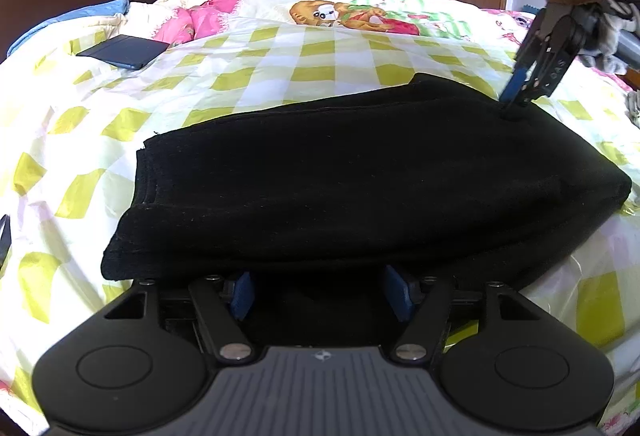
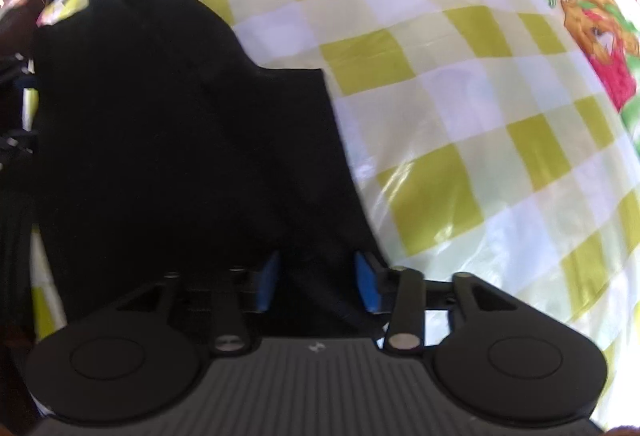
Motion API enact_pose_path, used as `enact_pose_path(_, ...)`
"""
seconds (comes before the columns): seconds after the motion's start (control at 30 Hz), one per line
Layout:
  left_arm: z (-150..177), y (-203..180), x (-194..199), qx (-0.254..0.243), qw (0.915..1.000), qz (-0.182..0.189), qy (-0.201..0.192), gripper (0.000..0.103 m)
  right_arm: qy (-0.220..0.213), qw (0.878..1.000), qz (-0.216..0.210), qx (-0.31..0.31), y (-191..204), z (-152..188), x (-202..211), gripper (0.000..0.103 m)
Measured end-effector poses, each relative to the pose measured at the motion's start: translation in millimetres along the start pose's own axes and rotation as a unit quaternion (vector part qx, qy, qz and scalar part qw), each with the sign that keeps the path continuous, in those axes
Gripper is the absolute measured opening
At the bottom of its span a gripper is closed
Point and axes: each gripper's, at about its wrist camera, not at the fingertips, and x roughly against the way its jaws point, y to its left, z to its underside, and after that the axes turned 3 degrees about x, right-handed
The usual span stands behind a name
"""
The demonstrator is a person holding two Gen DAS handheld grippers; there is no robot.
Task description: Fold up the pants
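Across the centre of the left wrist frame, the black pants (image 1: 340,179) lie on the bed (image 1: 280,63) as a thick, layered bundle, already folded at least once; stacked edges show at the bundle's left end. Your left hand-held gripper (image 1: 324,292) sits at the lower centre of that frame with its blue pads (image 1: 243,294) spread wide at the near edge of the cloth. The pads do not appear to press on the fabric, so treat this side as released.

At the upper right of the same frame, your right hand-held gripper (image 1: 516,103) points steeply down onto the far right corner of the bundle. In the right wrist frame its pads (image 2: 366,280) stand partly apart with dark cloth between them (image 2: 316,280); whether they pinch that cloth cannot be told, since the image is blurred.

Judged from this layout, the step in hand is finishing or tidying a fold. The next move calls for confirming a firm hold on the corner layers, then either carrying that end across for one more fold or pressing the bundle flat. Keep all layers together so the stack does not slip apart.
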Motion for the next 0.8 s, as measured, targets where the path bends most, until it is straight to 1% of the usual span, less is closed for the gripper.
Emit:
enact_pose_path(0.07,-1,-1,0,0.000,1.0000,-0.002,0.002,0.076,0.007,1.000,-0.001,0.007,-3,0,-5,0.054)
enact_pose_path(0.13,-2,-2,0,0.002,1.0000,-0.006,0.004,0.076,0.013,1.000,-0.010,0.006,1,0,-3,0.036)
enact_pose_path(0.17,-2,-3,0,0.004,1.0000,-0.006,0.004,0.076,0.022,1.000,-0.012,0.015,6,3,-1,0.022)
enact_pose_path(0.2,-3,-4,1,0.007,1.0000,-0.004,0.003,0.076,0.033,0.999,-0.009,0.021,10,8,0,0.015)
enact_pose_path(0.27,-5,-6,2,0.012,0.9999,0.000,-0.002,0.075,0.054,0.998,-0.008,0.027,12,16,4,0.011)
enact_pose_path(0.3,-6,-7,3,0.012,0.9999,0.005,-0.006,0.075,0.061,0.998,-0.009,0.018,10,19,4,0.011)
enact_pose_path(0.4,-5,-15,4,0.006,0.9997,0.019,-0.015,0.075,0.074,0.997,0.009,0.008,7,26,5,0.011)
enact_pose_path(0.5,2,-16,-7,0.001,0.9999,0.013,-0.007,0.076,0.070,0.997,0.013,-0.026,3,28,3,0.012)
enact_pose_path(0.57,-1,-13,-2,0.007,0.9998,0.015,-0.013,0.075,0.062,0.998,0.019,-0.027,5,30,5,0.013)
enact_pose_path(0.63,-1,-8,5,0.010,0.9998,0.012,-0.016,0.075,0.051,0.997,0.025,-0.044,5,34,11,0.017)
enact_pose_path(0.67,0,-5,7,0.014,0.9997,0.011,-0.017,0.075,0.048,0.998,0.030,-0.041,8,35,14,0.019)
enact_pose_path(0.7,1,-2,8,0.020,0.9995,0.014,-0.018,0.075,0.044,0.997,0.041,-0.037,12,34,18,0.023)
enact_pose_path(0.73,1,2,9,0.027,0.9993,0.019,-0.018,0.075,0.040,0.997,0.049,-0.034,16,31,23,0.026)
enact_pose_path(0.8,1,5,8,0.032,0.9989,0.023,-0.025,0.075,0.016,0.998,0.052,-0.031,26,19,35,0.026)
